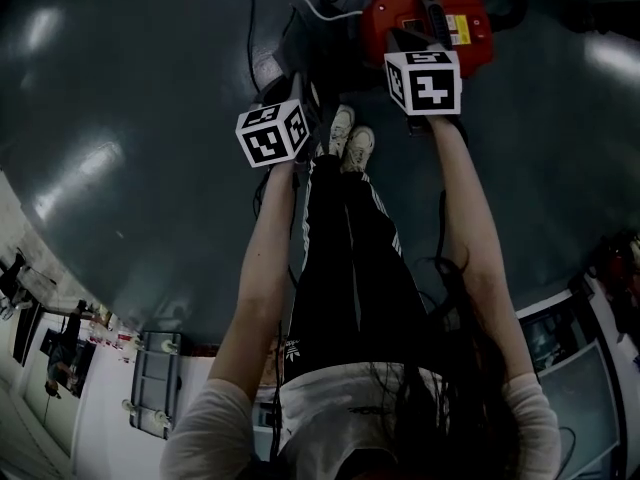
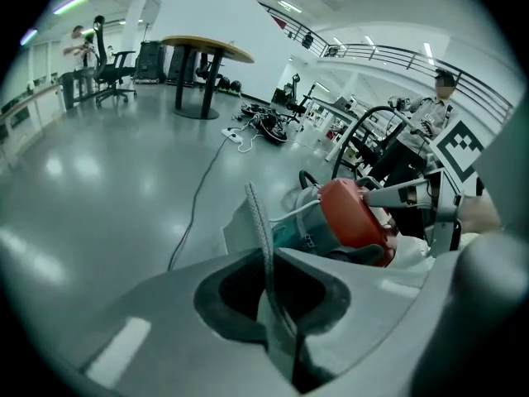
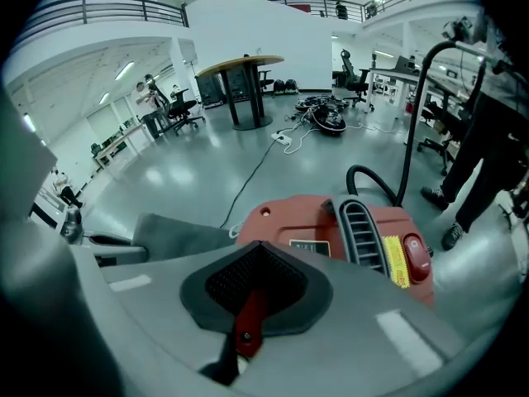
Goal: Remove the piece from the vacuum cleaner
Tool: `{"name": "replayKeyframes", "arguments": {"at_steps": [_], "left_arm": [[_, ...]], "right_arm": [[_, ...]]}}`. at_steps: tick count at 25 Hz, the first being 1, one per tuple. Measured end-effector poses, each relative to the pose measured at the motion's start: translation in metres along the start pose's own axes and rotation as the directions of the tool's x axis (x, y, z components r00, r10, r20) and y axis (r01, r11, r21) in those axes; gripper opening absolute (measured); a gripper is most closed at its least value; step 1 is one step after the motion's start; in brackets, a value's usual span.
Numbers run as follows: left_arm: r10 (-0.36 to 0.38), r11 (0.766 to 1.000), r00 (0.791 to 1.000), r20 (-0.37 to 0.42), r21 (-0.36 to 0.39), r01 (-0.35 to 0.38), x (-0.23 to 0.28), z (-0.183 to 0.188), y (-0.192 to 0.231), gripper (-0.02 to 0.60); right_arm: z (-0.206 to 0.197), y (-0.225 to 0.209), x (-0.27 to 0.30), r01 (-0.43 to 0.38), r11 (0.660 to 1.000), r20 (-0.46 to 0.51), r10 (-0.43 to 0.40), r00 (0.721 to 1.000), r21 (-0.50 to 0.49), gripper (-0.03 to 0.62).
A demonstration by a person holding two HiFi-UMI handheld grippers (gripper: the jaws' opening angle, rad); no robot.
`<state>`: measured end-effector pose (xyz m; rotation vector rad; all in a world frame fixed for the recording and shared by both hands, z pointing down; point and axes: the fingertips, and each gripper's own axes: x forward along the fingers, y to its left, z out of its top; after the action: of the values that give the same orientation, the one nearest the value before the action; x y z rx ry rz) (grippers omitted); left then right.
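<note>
We see the left claw (image 2: 273,275) closed on a gray flat piece (image 2: 256,217). The piece stands edge-on between the jaws and rises out of them toward the middle of the frame, its meshed rim turned to us. Just past it, right of centre, the red vacuum cleaner (image 2: 354,220) lies on the glossy floor (image 2: 99,205), and a thin cable (image 2: 198,193) runs away toward the upper part of the frame. In the right gripper view the same gray piece shows at the left middle, reaching up to the cleaner's left side; we cannot tell whether the two touch. The right claw (image 3: 252,296) is shut on a narrow red part (image 3: 246,321) that sits in the seam of its jaws. The cleaner's red body lies just beyond the jaw tips and fills the lower middle of that frame. On the body we make out a dark vent grille (image 3: 359,230), a yellow label (image 3: 395,263) and a red switch (image 3: 416,259), with a black hose (image 3: 376,180) curving up behind it. In the head view both arms reach toward the top of the frame. The left marker cube (image 1: 272,133) sits left of centre, the right marker cube (image 1: 423,80) overlaps the cleaner's lower edge, and the person's shoes (image 1: 350,140) lie between them.
</note>
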<state>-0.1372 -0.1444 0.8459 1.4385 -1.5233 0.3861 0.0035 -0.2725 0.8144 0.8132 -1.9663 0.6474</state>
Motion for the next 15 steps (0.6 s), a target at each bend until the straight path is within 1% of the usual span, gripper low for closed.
{"name": "replayKeyframes", "arguments": {"at_steps": [5, 8, 11, 13, 15], "left_arm": [[0.02, 1.0, 0.999, 0.036, 0.009, -0.02, -0.017, 0.005, 0.01, 0.026], [0.027, 1.0, 0.996, 0.086, 0.005, -0.028, -0.023, 0.018, 0.009, 0.026], [0.033, 0.999, 0.99, 0.136, -0.002, -0.033, -0.036, 0.033, 0.005, 0.026], [0.034, 0.999, 0.985, 0.17, -0.003, -0.034, -0.053, 0.048, 0.001, 0.026], [0.03, 0.999, 0.976, 0.218, 0.008, -0.033, -0.074, 0.075, -0.006, 0.026]], "right_arm": [[-0.001, 0.0, -0.001, 0.017, 1.0, 0.007, -0.017, 1.0, 0.007, 0.023], [0.0, -0.002, 0.0, 0.024, 0.999, 0.003, -0.024, 1.0, 0.03, 0.023], [0.0, 0.0, -0.004, 0.089, 0.996, 0.001, -0.089, 0.996, 0.027, 0.023], [0.01, 0.008, -0.018, 0.102, 0.994, 0.038, -0.104, 0.994, 0.048, 0.023], [0.037, 0.019, -0.041, 0.081, 0.993, 0.102, -0.091, 0.991, 0.09, 0.023]]}}
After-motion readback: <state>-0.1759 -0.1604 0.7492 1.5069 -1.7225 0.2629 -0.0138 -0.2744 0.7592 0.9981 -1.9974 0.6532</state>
